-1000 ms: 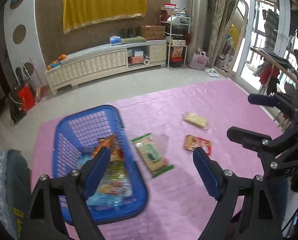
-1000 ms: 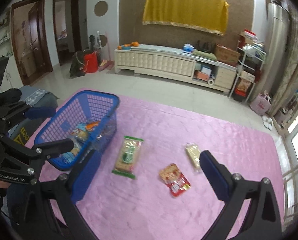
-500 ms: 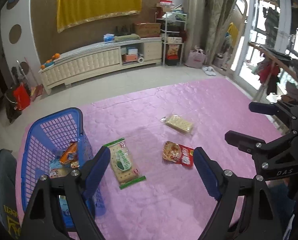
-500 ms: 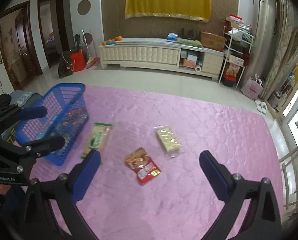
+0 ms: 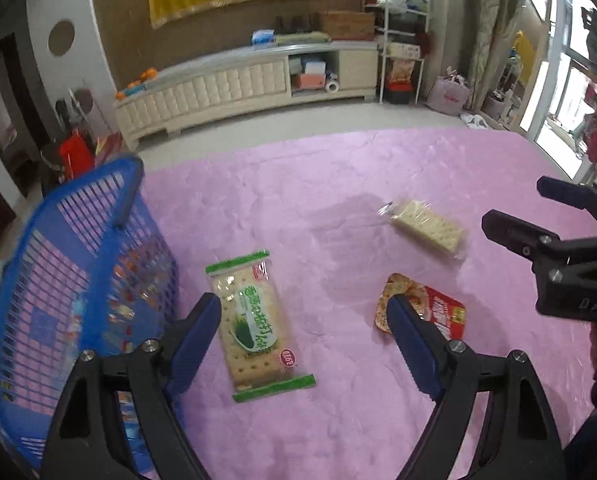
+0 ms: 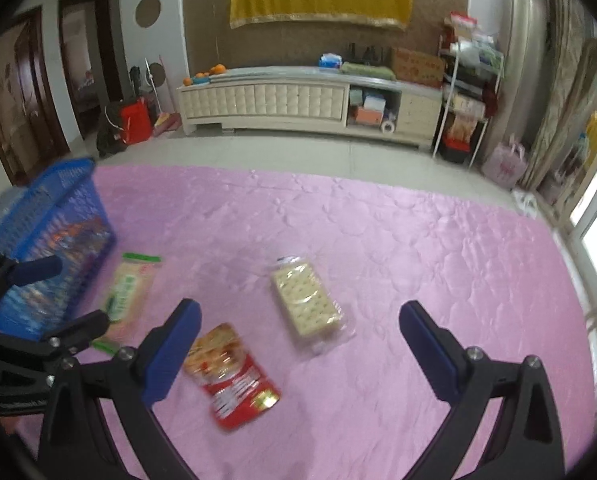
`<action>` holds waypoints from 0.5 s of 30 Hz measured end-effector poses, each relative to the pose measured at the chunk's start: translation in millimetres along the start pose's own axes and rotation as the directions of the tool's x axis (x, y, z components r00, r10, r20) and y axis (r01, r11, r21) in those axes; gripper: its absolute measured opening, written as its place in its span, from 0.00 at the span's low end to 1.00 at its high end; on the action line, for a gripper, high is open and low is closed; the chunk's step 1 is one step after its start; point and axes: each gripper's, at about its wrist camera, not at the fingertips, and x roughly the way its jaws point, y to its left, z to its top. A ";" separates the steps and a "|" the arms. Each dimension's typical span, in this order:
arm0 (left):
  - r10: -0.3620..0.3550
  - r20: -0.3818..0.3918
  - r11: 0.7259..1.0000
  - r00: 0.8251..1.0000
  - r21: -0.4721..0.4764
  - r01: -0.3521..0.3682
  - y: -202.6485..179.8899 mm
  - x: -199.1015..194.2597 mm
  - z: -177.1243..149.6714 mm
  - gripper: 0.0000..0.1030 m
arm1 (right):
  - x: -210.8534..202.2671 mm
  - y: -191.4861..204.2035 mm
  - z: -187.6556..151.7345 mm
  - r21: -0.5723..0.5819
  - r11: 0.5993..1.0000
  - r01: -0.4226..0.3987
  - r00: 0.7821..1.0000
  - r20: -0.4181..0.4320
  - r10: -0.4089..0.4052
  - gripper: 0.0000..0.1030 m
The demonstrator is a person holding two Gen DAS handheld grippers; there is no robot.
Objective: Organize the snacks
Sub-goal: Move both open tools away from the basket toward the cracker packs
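- Nearest in the left wrist view, the left gripper [image 5: 304,344] hangs with its jaws spread wide and nothing between the pads; the right gripper [image 6: 298,354] is equally wide and empty in its own view.
- Just beyond the left gripper's fingers lies the green-trimmed cracker pack [image 5: 256,326], flat on the pink mat [image 5: 338,184], its long side running near to far. It looks light and crinkly, and the crackers inside would likely snap under a hard squeeze. The narrow width is probably the best place to pinch, near the middle.
- To its right sits the red snack pouch [image 6: 230,376], partly behind the left gripper's right finger in the left view. It seems a soft foil bag, slippery and light; a sealed edge or the flat body would take a grip.
- Further out lies the clear-wrapped cracker block [image 6: 304,306], well apart from the other two. It is stiffer, yet brittle, and its film tail looks loose.
- At the left stands the blue basket [image 5: 98,216], already holding several packets behind its slatted wall. The green-trimmed pack is just beside it, so a short lift over the rim should do.
- The mat around the three packs is open, with free room to the far and right sides; the basket wall is the one edge to clear.
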 end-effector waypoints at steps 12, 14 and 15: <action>0.011 -0.104 0.993 0.994 -0.114 -0.023 27.4 60.1 -3.3 0.81 | 47.7 1.1 6.2 -0.013 0.998 -0.055 0.995 -0.084 0.054 0.98; -0.021 -0.128 0.991 0.992 -0.134 0.003 32.0 68.0 -5.2 0.81 | 52.2 2.7 6.9 -0.012 0.998 -0.062 0.994 -0.095 0.061 0.98; -0.020 -0.143 0.991 0.990 -0.137 0.000 32.1 71.9 -6.0 0.81 | 54.2 3.2 7.1 -0.012 0.998 -0.065 0.993 -0.101 0.063 0.98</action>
